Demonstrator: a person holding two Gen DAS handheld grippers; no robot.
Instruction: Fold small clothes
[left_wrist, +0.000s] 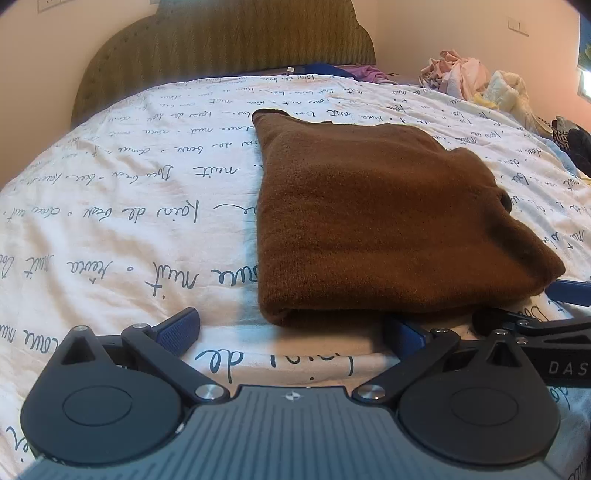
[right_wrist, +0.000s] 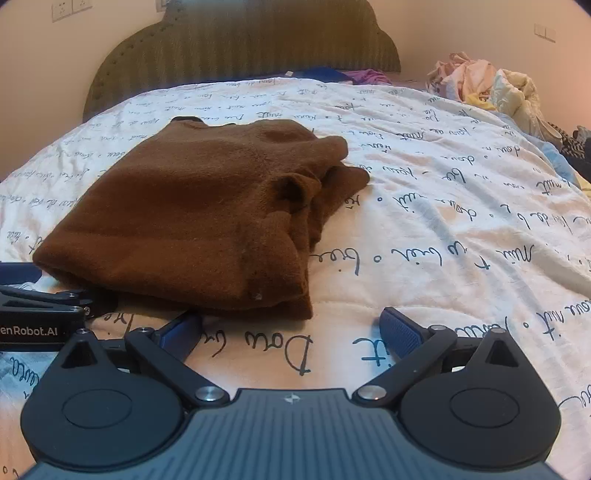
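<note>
A bed filled most of both views, spread with a white quilt (left_wrist: 110, 206) printed all over in dark cursive script, and at the top centre stood an olive-green upholstered headboard (left_wrist: 229, 40) with a scalloped outline and vertical ribbing. Behind it the wall (right_wrist: 44, 59) was plain and pale peach under warm light, with white sockets (right_wrist: 70, 9) at the upper left of the right wrist view and a switch plate (right_wrist: 545, 31) at its upper right. Loose heaps of pale laundry (left_wrist: 476, 81) lay along the upper right edge of the bed.
</note>
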